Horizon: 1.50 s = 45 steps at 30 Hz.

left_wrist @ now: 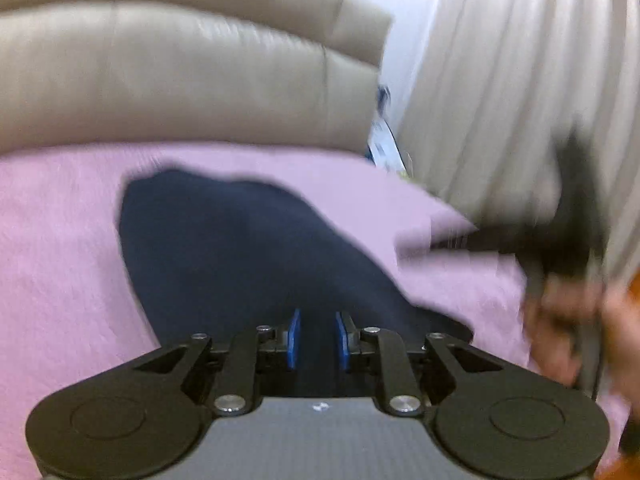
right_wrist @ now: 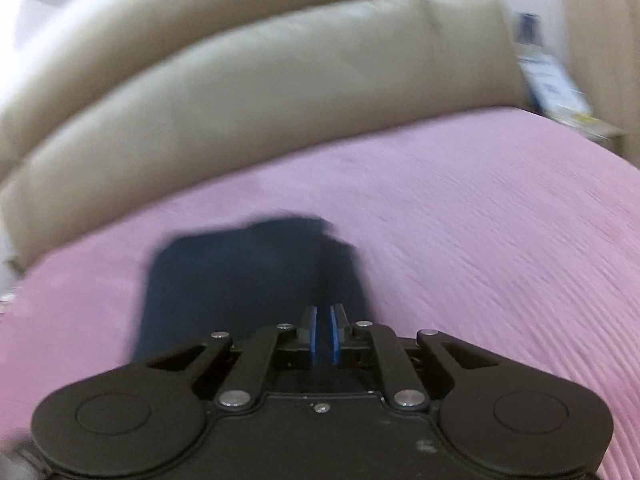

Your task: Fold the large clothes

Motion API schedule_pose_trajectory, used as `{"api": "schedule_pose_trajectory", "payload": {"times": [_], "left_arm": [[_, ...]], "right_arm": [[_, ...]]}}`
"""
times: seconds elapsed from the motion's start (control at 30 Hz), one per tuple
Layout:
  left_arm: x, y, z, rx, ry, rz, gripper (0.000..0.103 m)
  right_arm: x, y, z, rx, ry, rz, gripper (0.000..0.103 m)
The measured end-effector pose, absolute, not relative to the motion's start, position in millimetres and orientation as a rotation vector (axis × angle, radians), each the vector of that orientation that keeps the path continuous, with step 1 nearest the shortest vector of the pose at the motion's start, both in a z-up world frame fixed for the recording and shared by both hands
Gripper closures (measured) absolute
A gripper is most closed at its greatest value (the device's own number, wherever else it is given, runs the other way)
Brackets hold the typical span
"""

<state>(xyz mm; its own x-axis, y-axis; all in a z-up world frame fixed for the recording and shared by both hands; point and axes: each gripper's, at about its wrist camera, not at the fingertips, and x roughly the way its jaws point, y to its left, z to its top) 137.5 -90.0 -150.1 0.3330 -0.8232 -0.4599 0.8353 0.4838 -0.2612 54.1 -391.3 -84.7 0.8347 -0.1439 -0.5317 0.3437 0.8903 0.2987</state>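
A dark navy garment [left_wrist: 240,248] lies on a pink bedspread [left_wrist: 60,240] and runs back under my left gripper [left_wrist: 318,338]. Its blue pads stand a small gap apart with the navy cloth between them. In the right wrist view the same navy garment [right_wrist: 248,280] stretches forward from my right gripper [right_wrist: 323,334], whose blue pads are nearly together on the cloth edge. My right gripper also shows, blurred, at the right of the left wrist view [left_wrist: 568,232], held by a hand.
A beige padded headboard [left_wrist: 180,80] stands behind the bed. Pale curtains [left_wrist: 520,80] hang at the right. A bedside stand with white and blue items [right_wrist: 552,88] sits by the bed's far right corner. The pink bedspread [right_wrist: 500,220] spreads wide to the right.
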Motion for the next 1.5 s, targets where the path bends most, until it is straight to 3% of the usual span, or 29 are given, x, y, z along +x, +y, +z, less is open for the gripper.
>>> {"api": "schedule_pose_trajectory", "payload": {"times": [0.17,0.23,0.43,0.47,0.5,0.53,0.6,0.63,0.7,0.77,0.83,0.87,0.9,1.17,1.23,1.3,1.5], "left_arm": [[133.5,-81.0,-170.0,0.036,0.609,-1.062,0.083],[133.9,-88.9,-171.6,0.037,0.620,-1.073,0.083],[144.0,-98.6,-171.4,0.065,0.628,-1.068,0.082],[144.1,-98.6,-170.2,0.070,0.631,-1.064,0.082],[146.5,-99.7,-167.4,0.073,0.637,-1.061,0.082],[147.1,-98.0,-163.8,0.069,0.646,-1.059,0.082],[148.9,-91.6,-154.3,0.060,0.656,-1.044,0.072],[149.8,-86.3,-149.6,0.056,0.654,-1.029,0.068],[151.4,-73.5,-135.2,0.030,0.627,-0.996,0.052],[157.3,-64.2,-122.7,0.000,0.628,-0.967,0.048],[167.4,-57.3,-113.2,-0.048,0.648,-0.943,0.035],[173.0,-55.6,-109.8,-0.073,0.666,-0.927,0.019],[179.1,-54.8,-107.3,-0.101,0.688,-0.912,0.012],[253.6,-59.4,-151.9,-0.579,1.042,-0.998,0.011],[265.3,-63.9,-168.3,-0.619,1.057,-0.958,0.012],[268.5,-68.7,-174.4,-0.604,1.033,-0.932,0.009],[276.5,-75.1,-200.1,-0.712,0.995,-0.938,0.000]], "right_arm": [[135.4,-400.8,-119.0,0.464,0.650,-0.173,0.095],[143.7,-404.1,-138.5,0.428,0.704,-0.249,0.103],[119.7,-423.2,-133.4,0.423,0.695,-0.344,0.103],[112.5,-424.4,-129.6,0.415,0.698,-0.354,0.091],[101.9,-426.4,-126.0,0.417,0.700,-0.357,0.072],[90.6,-428.2,-122.5,0.421,0.698,-0.342,0.066],[70.1,-430.8,-118.7,0.420,0.682,-0.311,0.032],[59.9,-430.2,-115.8,0.418,0.676,-0.302,0.025],[51.4,-429.3,-115.1,0.433,0.687,-0.272,0.022],[45.0,-427.7,-115.4,0.470,0.695,-0.242,0.021],[42.0,-427.3,-117.0,0.498,0.688,-0.213,0.020],[40.6,-426.6,-118.5,0.506,0.684,-0.202,0.020],[40.0,-427.3,-119.8,0.513,0.679,-0.191,0.019],[54.1,-465.9,-153.1,0.741,0.677,-0.111,0.017],[60.8,-476.3,-162.8,0.803,0.678,-0.084,0.015],[70.6,-483.0,-175.7,0.862,0.720,-0.027,0.005],[75.5,-479.0,-191.4,0.909,0.711,0.099,0.000]]}}
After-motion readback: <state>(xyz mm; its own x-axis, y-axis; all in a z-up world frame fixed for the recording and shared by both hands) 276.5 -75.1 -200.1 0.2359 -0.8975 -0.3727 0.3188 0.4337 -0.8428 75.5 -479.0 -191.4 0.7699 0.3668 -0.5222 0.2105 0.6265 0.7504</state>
